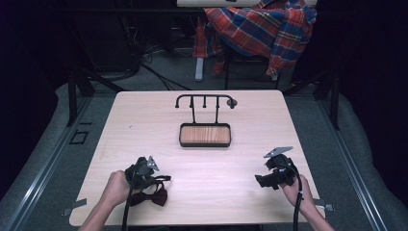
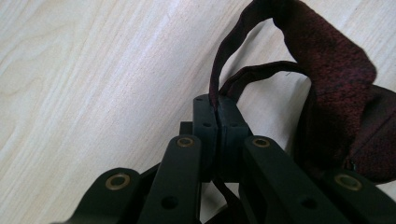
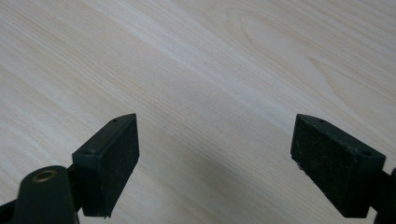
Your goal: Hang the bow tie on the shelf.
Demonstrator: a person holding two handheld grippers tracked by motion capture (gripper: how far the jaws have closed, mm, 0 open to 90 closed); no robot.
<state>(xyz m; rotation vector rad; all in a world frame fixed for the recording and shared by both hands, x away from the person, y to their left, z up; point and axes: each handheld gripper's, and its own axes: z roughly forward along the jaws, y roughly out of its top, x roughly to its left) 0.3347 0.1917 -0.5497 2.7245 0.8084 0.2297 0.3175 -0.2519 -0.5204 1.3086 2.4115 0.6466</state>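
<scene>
left gripper (image 2: 217,114) jaws pinching one bow tie (image 2: 336,93) strap, right gripper (image 3: 215,154) jaws apart

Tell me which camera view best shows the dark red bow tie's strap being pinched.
The left gripper view: the left hand-held gripper is closed on the bow tie's thin strap, close up. The high view shows the tie small and dark beside that gripper.

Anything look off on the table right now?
Nothing damaged or spilled. The bow tie lies crumpled at the near left edge, its strap pinched in the left tool, while the hook rack stands bare.
</scene>
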